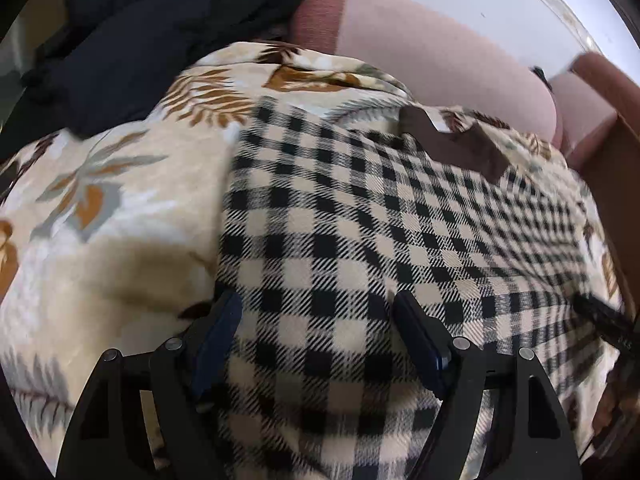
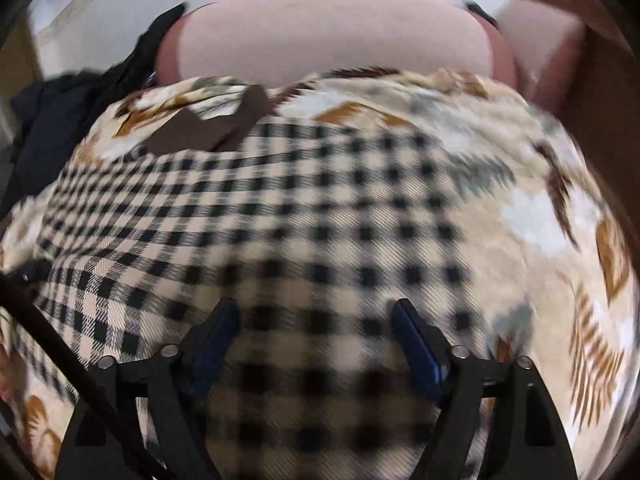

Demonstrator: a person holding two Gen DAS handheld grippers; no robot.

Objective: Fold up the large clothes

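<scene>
1. Left wrist view: the left gripper (image 1: 318, 312) points forward and down over a beige-and-black checked woven garment (image 1: 360, 220), its two black fingers with blue pads (image 1: 218, 332) spread wide, with only checked cloth showing between them. Whether the pads touch the fabric I cannot tell.
2. The checked garment lies spread flat on a cream fleece blanket printed with brown and grey leaves (image 1: 100, 200); its dark brown collar (image 1: 452, 140) sits at the far end.
3. A heap of dark navy clothing (image 1: 112, 48) lies at the blanket's far left, and a pale pink cushion (image 1: 432, 56) rests behind the blanket against a white wall.
4. Right wrist view: the right gripper (image 2: 316, 312) takes the same forward, downward-tilted pose over the checked garment (image 2: 300, 208), fingers set wide apart and holding nothing. This view is blurred.
5. Here the brown collar (image 2: 208, 128) lies at the far left of the garment, the leaf blanket (image 2: 540, 208) shows to the right, and the pink cushion (image 2: 332, 36) sits beyond.
</scene>
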